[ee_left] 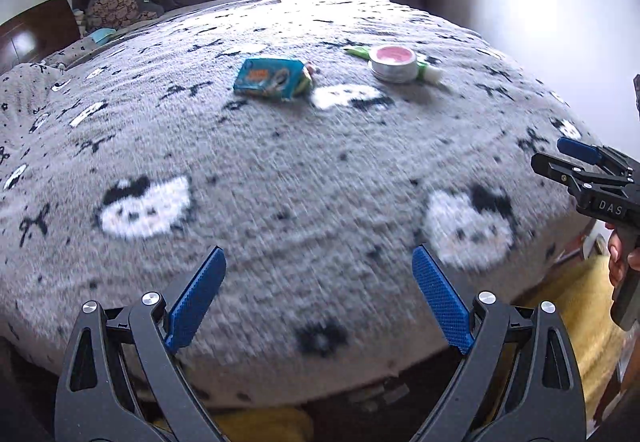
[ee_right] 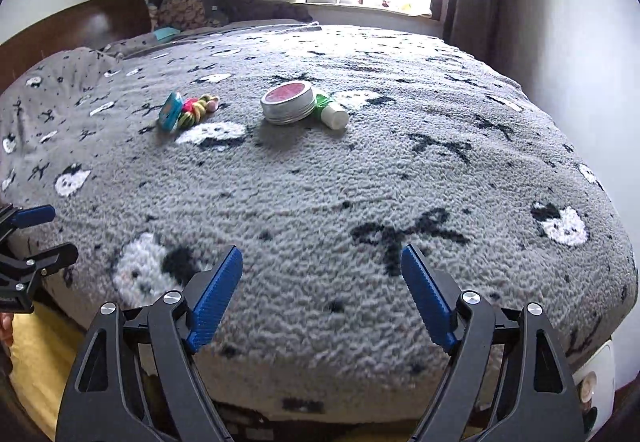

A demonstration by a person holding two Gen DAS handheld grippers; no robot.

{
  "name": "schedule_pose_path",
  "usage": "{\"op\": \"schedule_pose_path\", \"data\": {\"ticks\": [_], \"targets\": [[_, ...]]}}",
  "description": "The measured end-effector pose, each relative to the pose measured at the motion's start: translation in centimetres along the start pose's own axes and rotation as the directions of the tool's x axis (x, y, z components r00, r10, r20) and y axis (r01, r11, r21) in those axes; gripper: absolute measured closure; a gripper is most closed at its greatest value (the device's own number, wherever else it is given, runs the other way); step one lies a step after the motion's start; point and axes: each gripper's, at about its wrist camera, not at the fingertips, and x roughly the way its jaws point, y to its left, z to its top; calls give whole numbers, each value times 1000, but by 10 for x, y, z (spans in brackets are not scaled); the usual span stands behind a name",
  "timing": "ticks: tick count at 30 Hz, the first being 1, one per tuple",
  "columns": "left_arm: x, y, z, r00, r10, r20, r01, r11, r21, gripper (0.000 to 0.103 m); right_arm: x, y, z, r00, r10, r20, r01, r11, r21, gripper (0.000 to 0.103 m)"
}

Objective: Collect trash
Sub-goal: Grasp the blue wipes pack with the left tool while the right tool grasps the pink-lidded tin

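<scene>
Your left gripper (ee_left: 319, 262) and right gripper (ee_right: 322, 262), bottom centre of each view, stand wide open and empty above the grey blanket (ee_left: 280, 170). Trash lies mid-frame: a teal packet (ee_left: 270, 77), and a round tin (ee_left: 394, 63) resting on a green tube (ee_right: 331, 113).

A teal snack packet (ee_left: 269, 78) lies on the grey patterned bed blanket (ee_left: 280, 178), propped on one edge against a multicoloured ring-shaped item (ee_right: 196, 108) just behind it. Well apart to its right, a round silver tin with a pink top (ee_left: 391, 62) sits upright, resting on a green tube with a white cap (ee_right: 331, 113) that lies flat beneath it.
</scene>
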Motion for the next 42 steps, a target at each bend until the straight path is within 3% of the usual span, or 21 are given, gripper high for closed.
{"op": "schedule_pose_path", "data": {"ticks": [8,16,28,30,33,35,36,38,42], "targets": [[42,25,49,1000,16,-14,-17,999,-31,14,57,16,52,1000,-7,-4,7,1000,-22,3],[79,50,88,1000,21,-22,-23,997,-73,14,120,39,108,999,-44,-4,43,997,-58,4],[118,49,131,999,-40,-13,39,996,-83,14,177,53,134,996,-70,-48,64,991,-120,3],[125,46,136,999,-41,-18,40,996,-78,14,179,50,136,997,-62,-47,57,992,-113,5],[135,43,142,999,-26,-22,25,997,-75,14,182,47,139,997,-60,-39,55,993,-109,17],[139,45,146,999,-29,-19,27,996,-88,15,182,47,140,998,-52,-33,48,993,-109,32],[139,46,146,999,-31,-16,30,995,-94,18,181,47,140,998,-45,-32,42,993,-110,32],[139,49,146,999,-48,-13,47,994,-103,33,181,49,139,999,-40,-29,36,992,-119,32],[133,55,144,996,-84,-3,83,990,-113,46,178,52,138,999,-29,-19,26,990,-136,32]]}}
